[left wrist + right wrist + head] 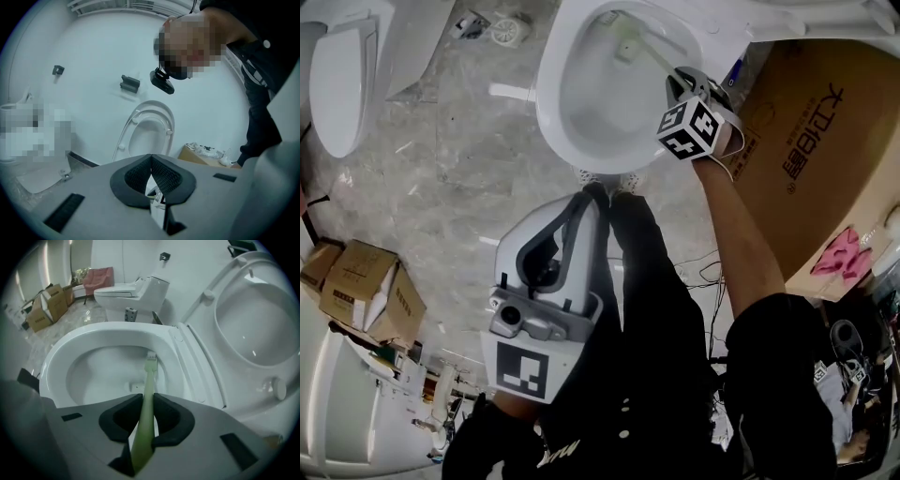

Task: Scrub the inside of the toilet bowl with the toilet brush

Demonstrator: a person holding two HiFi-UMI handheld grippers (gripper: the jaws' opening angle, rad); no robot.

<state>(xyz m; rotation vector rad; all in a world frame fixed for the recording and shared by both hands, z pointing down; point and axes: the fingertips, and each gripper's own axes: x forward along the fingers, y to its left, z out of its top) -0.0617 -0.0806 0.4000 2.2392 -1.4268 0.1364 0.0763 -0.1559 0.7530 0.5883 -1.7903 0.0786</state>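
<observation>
The white toilet bowl [553, 84] stands open at the top of the head view. My right gripper [680, 82] reaches over its right rim, shut on the pale green toilet brush [148, 394]. The brush's small bristled head [151, 356] rests against the bowl's inner far wall, above the water; the same brush head [625, 43] shows deep in the bowl from above. The bowl's rim [93, 339] curves around it. My left gripper [595, 194] hangs lower, near my legs and outside the bowl, shut on nothing. Its jaws [151, 158] meet in front of a wall.
The seat and lid [253, 319] are raised at the right. A big cardboard box [811, 141] stands right of the bowl, and smaller boxes [366, 291] lie at lower left. A second toilet [131, 294] stands beyond. My shoes [609, 178] are at the bowl's front.
</observation>
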